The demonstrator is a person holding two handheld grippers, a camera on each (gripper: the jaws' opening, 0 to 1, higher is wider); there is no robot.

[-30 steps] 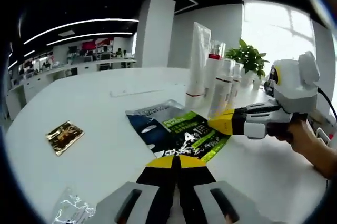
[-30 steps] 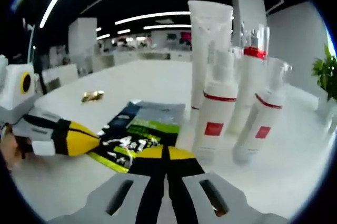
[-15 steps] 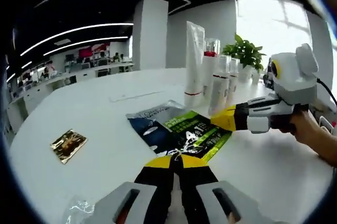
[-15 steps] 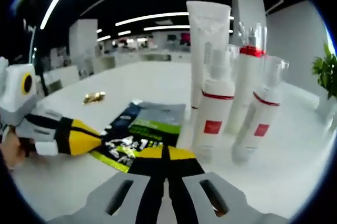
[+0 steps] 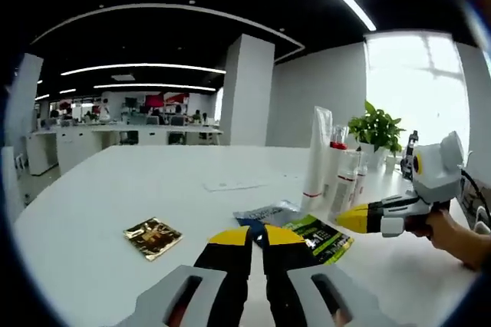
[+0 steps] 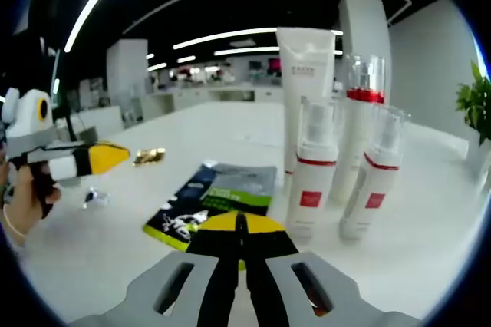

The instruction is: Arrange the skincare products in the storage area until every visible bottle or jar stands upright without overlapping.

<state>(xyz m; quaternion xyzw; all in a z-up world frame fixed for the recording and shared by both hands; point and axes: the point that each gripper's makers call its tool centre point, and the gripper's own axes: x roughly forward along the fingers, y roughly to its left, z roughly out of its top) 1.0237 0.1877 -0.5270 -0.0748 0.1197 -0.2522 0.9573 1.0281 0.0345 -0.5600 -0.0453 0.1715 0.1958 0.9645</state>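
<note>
- My left claw was closed on nothing, its yellow-tipped jaws pressed together above the white table.
- My right claw was closed and empty as well, hovering just over the near edge of a green and black sachet that lay flat on the table.
- In the right gripper view the skincare products stood upright in a tight group just right of that sachet: a tall white tube at the far left, a bottle with a red band and clear cap beside it, and two white pump bottles with red labels in front, one nearer the sachet and one further right.
- I could not tell whether the bottles touched each other; they overlapped in my sight line.
- In the left gripper view I saw the same group standing far right of centre, the tube tallest, with the sachet lying near it.
- A small gold foil packet lay flat on the table to the left, well apart from the bottles; the right gripper view showed it far left.
- A crumpled clear wrapper sat on the table left of the sachet.
- A potted green plant stood beyond the bottles.
- A hand held the left claw at the left of the right gripper view.
</note>
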